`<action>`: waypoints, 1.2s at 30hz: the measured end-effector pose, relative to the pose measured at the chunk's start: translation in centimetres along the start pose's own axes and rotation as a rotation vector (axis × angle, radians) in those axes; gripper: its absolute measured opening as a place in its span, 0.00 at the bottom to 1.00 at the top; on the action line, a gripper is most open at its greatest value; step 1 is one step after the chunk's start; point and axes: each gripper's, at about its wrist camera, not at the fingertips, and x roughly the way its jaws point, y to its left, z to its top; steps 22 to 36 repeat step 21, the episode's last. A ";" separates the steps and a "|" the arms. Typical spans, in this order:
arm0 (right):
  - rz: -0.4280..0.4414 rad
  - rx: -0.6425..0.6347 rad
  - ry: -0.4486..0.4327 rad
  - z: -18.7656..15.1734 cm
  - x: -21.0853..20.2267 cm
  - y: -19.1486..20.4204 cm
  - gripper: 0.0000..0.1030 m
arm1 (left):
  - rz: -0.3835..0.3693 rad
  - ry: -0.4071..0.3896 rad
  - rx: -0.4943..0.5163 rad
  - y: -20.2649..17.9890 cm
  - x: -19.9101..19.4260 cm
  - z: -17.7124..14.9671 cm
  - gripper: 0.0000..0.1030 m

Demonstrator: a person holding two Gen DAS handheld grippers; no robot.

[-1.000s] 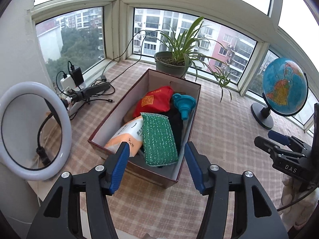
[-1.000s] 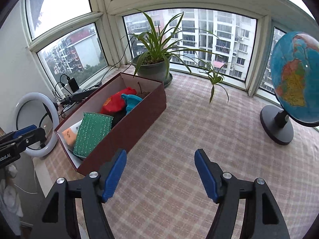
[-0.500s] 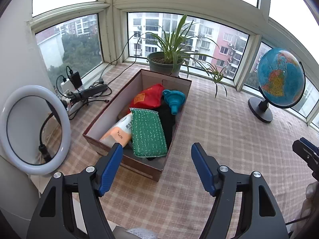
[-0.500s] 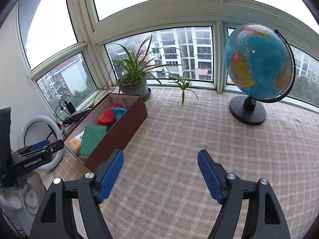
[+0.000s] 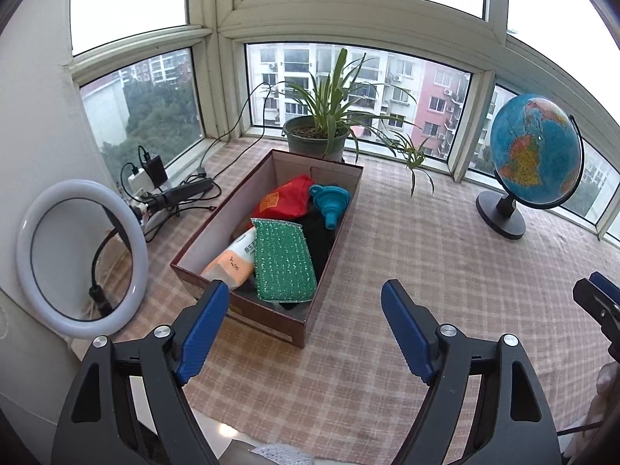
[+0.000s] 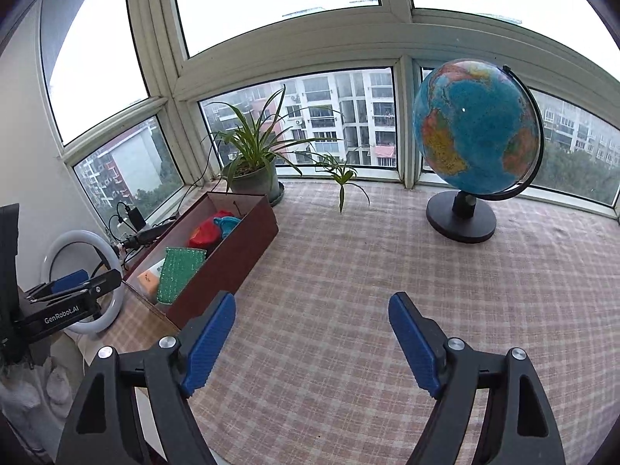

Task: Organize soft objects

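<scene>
The checked cloth [image 5: 445, 255] covers the whole bench, and it's bare across the middle and right, so there's nothing loose out here to gather. Far right stands the globe [image 6: 474, 126] on its black foot, well apart from everything else; far back by the window sits the potted plant [image 5: 317, 131], just behind the box. On the left edge the ring light [image 5: 81, 254] leans by the wall.

Now the box [image 5: 329, 248], dark red, open-topped, left of centre: that's where the soft things have landed. The red pouch [image 5: 286, 197] lies at the far end with the teal funnel [image 5: 329, 203] beside it, a dark cloth under them, the green sponge [image 5: 283, 259] flat on top at the near end, and an orange-and-white packet [image 5: 232, 259] tucked against the left wall. Packed end to end, I'd say to use the full length.

Left tool [image 5: 304, 327] hangs just short of the box's near corner, jaws apart and just been widening, nothing between them. Right tool [image 6: 312, 339] hovers over bare cloth, jaws likewise spread and widening, nothing in them. Reads to me like the sorting is done.
</scene>
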 end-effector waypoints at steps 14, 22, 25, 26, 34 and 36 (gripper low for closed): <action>0.001 -0.024 0.007 -0.7 -0.2 0.6 0.76 | 0.000 0.006 0.008 -0.2 -0.3 -0.6 0.79; 0.000 -0.010 0.019 -0.9 0.0 0.1 0.76 | -0.003 0.008 0.018 -0.4 -0.1 -0.8 0.79; 0.000 -0.010 0.019 -0.9 0.0 0.1 0.76 | -0.003 0.008 0.018 -0.4 -0.1 -0.8 0.79; 0.000 -0.010 0.019 -0.9 0.0 0.1 0.76 | -0.003 0.008 0.018 -0.4 -0.1 -0.8 0.79; 0.000 -0.010 0.019 -0.9 0.0 0.1 0.76 | -0.003 0.008 0.018 -0.4 -0.1 -0.8 0.79; 0.000 -0.010 0.019 -0.9 0.0 0.1 0.76 | -0.003 0.008 0.018 -0.4 -0.1 -0.8 0.79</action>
